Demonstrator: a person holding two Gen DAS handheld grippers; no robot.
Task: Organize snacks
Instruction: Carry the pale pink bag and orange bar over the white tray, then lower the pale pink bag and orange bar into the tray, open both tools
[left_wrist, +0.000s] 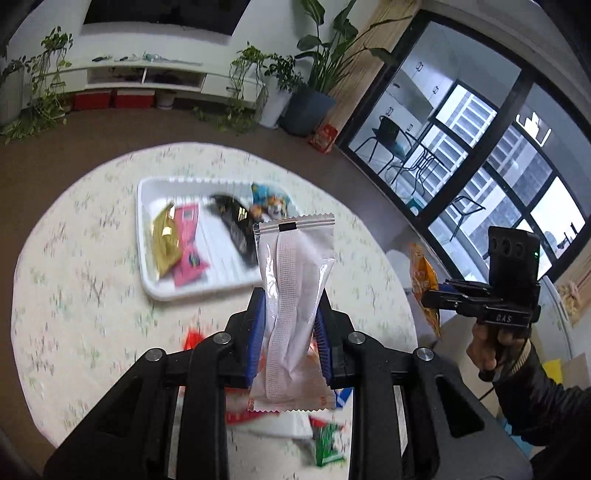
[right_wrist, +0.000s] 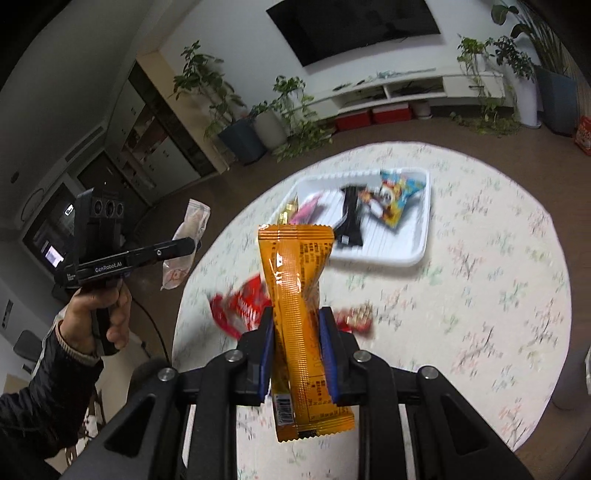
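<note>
My left gripper (left_wrist: 291, 317) is shut on a silver-white snack packet (left_wrist: 295, 280), held upright above the round table (left_wrist: 74, 295). It also shows in the right wrist view (right_wrist: 184, 243) beside the left gripper (right_wrist: 184, 247). My right gripper (right_wrist: 295, 332) is shut on an orange snack packet (right_wrist: 295, 295), also held above the table; it shows in the left wrist view (left_wrist: 424, 284). A white tray (left_wrist: 144, 236) (right_wrist: 417, 251) on the table holds gold, pink, black and blue snack packets.
Loose red snack packets (right_wrist: 240, 306) and a green one (left_wrist: 327, 443) lie on the floral tablecloth near me. Potted plants (left_wrist: 314, 74), a white TV shelf (right_wrist: 406, 88) and a glass door (left_wrist: 480, 147) stand beyond the table.
</note>
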